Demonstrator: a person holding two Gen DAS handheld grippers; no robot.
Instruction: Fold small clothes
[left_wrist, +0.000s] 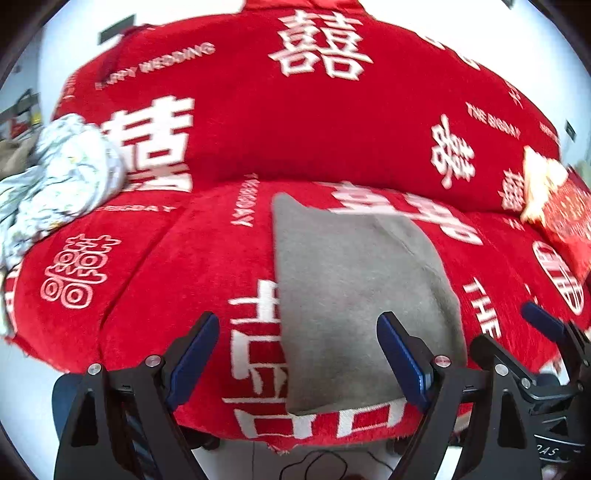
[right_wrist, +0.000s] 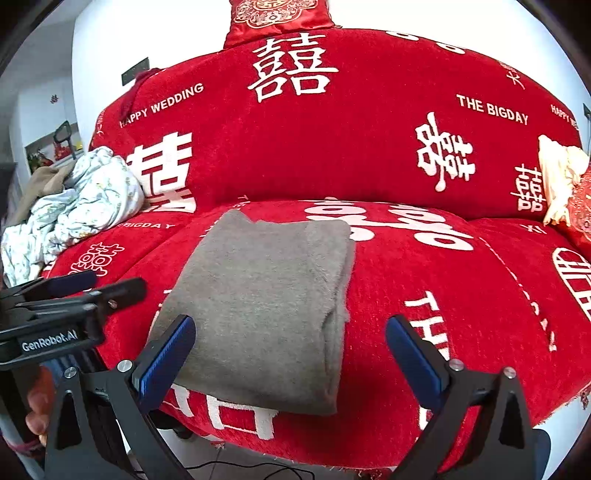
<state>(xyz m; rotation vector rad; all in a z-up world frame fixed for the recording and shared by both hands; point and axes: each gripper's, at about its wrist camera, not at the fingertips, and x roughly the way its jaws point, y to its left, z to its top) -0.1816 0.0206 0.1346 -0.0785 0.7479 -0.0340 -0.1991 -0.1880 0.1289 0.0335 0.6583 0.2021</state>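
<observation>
Both hand-held grippers (left_wrist: 299, 354) (right_wrist: 291, 354) released, folded grey garment (right_wrist: 266, 306) on red sofa (right_wrist: 406, 280), near edge hidden.

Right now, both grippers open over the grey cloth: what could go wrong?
1. The grey cloth lies near the cushion's front edge; a tug toward the person could slide it off.
2. The red cover is plush and loose; the right gripper might pinch it along with the cloth.
3. The left gripper sits close beside the right; they could collide.
</observation>
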